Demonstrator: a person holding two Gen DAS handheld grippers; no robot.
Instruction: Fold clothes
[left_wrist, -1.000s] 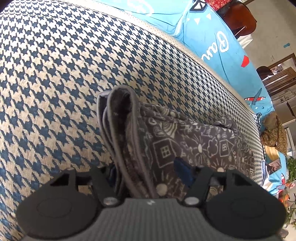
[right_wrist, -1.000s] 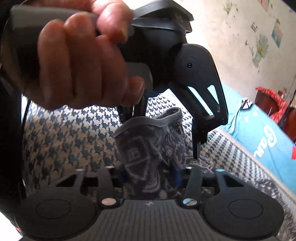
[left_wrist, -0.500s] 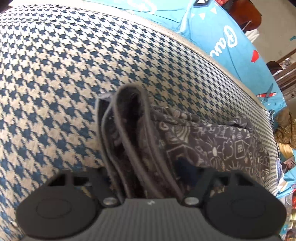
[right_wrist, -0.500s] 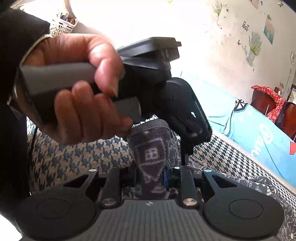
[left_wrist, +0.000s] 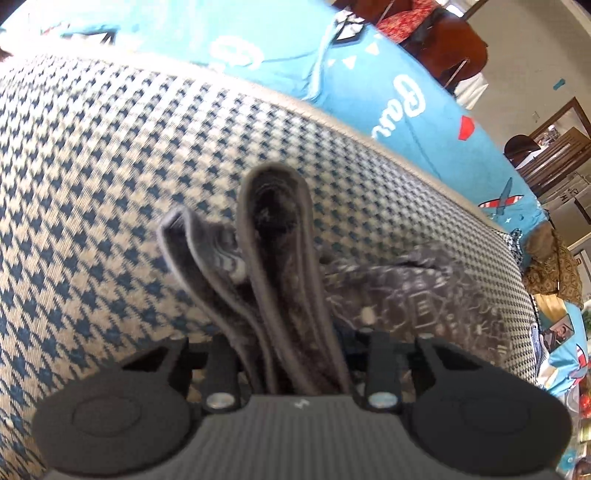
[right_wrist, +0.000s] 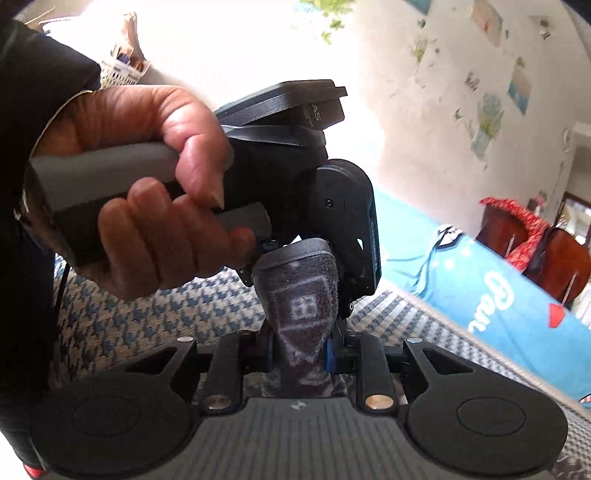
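Note:
A grey garment (left_wrist: 273, 258) printed with white doodles stands up in thick folded layers between my left gripper's (left_wrist: 299, 354) fingers, which are shut on it. Its other part (left_wrist: 424, 295) trails off to the right over the houndstooth cushion (left_wrist: 110, 177). In the right wrist view, the same garment (right_wrist: 299, 299) is a narrow upright bunch pinched between the blue pads (right_wrist: 330, 353) of my right gripper (right_wrist: 299, 350), which is shut on it. Just above, a hand (right_wrist: 147, 206) holds the left gripper's black body (right_wrist: 332, 206), and the bunch's top touches it.
Blue-and-cream houndstooth fabric (right_wrist: 122, 325) spreads under both grippers. Behind it lies a bright blue sheet (left_wrist: 406, 103) with white lettering. A brown chair with red cloth (right_wrist: 524, 229) stands at the back, and a wall with small pictures (right_wrist: 487, 110) rises behind.
The garment has come up off the cushion, with its folded edge higher in the left view. The two grippers have drawn closer, and the bunch in the right gripper has narrowed.

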